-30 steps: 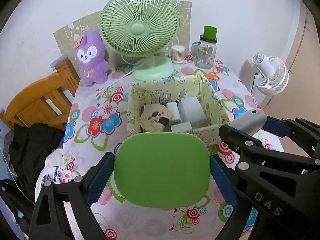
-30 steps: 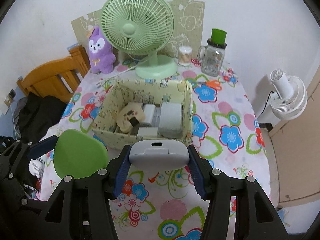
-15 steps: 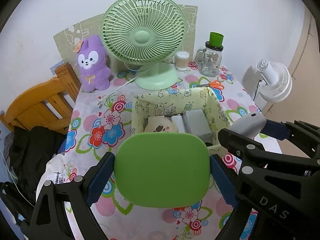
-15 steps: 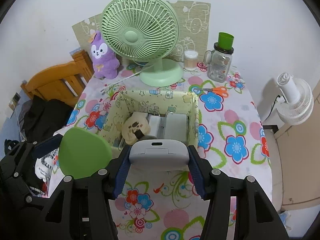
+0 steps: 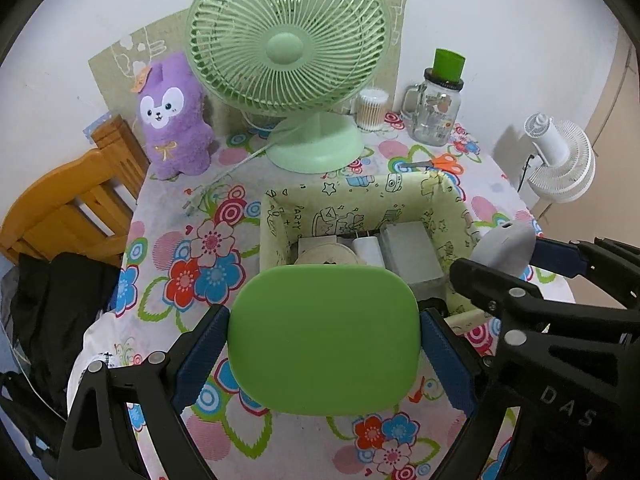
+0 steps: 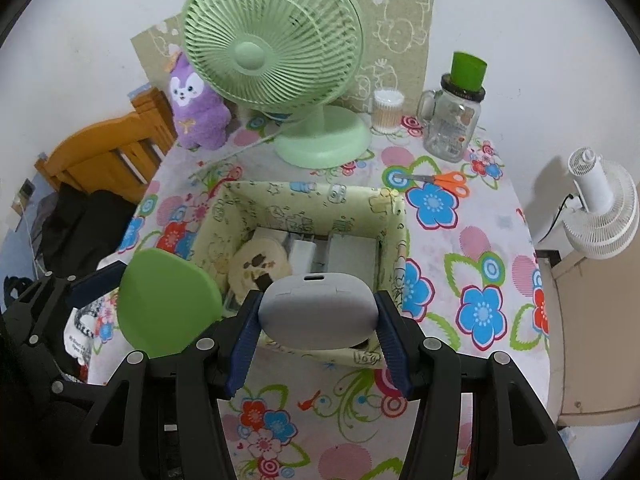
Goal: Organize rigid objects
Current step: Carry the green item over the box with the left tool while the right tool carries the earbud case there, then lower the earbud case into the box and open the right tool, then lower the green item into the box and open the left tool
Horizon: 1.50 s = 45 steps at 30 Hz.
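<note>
The box at the table's centre already holds several things: a grey block, a white plug, a round patterned piece. Two remain, both above the box's 6 o'clock edge. The left gripper, spread wide, clamps a green case at about 7 o'clock; the right gripper, roughly half closed, clamps a grey case over the rim. Neither appears released yet.
</note>
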Tool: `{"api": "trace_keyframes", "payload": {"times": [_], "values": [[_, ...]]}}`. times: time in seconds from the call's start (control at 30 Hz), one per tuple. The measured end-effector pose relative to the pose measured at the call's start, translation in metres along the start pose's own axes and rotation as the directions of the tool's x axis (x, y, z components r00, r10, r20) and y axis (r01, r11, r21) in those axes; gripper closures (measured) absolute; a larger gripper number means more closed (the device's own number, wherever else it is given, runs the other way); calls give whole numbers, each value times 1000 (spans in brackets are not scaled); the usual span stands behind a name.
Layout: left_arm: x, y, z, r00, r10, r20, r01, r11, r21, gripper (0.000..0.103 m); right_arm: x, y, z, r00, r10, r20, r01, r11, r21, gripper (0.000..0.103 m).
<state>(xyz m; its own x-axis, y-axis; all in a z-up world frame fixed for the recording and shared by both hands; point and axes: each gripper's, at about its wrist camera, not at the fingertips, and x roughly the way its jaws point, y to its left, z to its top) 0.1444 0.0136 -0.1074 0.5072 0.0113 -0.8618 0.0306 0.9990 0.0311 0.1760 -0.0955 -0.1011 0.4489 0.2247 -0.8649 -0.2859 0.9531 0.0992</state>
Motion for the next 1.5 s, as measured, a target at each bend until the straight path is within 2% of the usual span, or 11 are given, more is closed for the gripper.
{"api": "trace_keyframes", "payload": {"times": [0.63, 0.7, 0.8, 1.1, 1.2, 1.5], "values": [[46, 1, 12, 998, -29, -57, 31, 999, 41, 8, 49, -18, 9, 997, -26, -74, 31, 997, 68, 44], [48, 1, 13, 998, -35, -61, 38, 998, 43, 8, 50, -19, 9, 997, -29, -75, 34, 997, 70, 40], [52, 1, 13, 997, -40, -69, 44, 998, 46, 8, 50, -21, 8, 997, -34, -67, 39, 996, 79, 29], [44, -2, 13, 997, -48, -62, 51, 997, 55, 8, 43, -25, 4, 997, -43, -63, 49, 994, 96, 28], [35, -4, 13, 998, -45, -49, 48, 997, 58, 8, 34, -25, 3, 998, -42, -46, 46, 994, 95, 22], [22, -8, 17, 998, -54, -17, 55, 997, 46, 8, 4, -25, 3, 998, -61, -10, 62, 994, 95, 15]]}}
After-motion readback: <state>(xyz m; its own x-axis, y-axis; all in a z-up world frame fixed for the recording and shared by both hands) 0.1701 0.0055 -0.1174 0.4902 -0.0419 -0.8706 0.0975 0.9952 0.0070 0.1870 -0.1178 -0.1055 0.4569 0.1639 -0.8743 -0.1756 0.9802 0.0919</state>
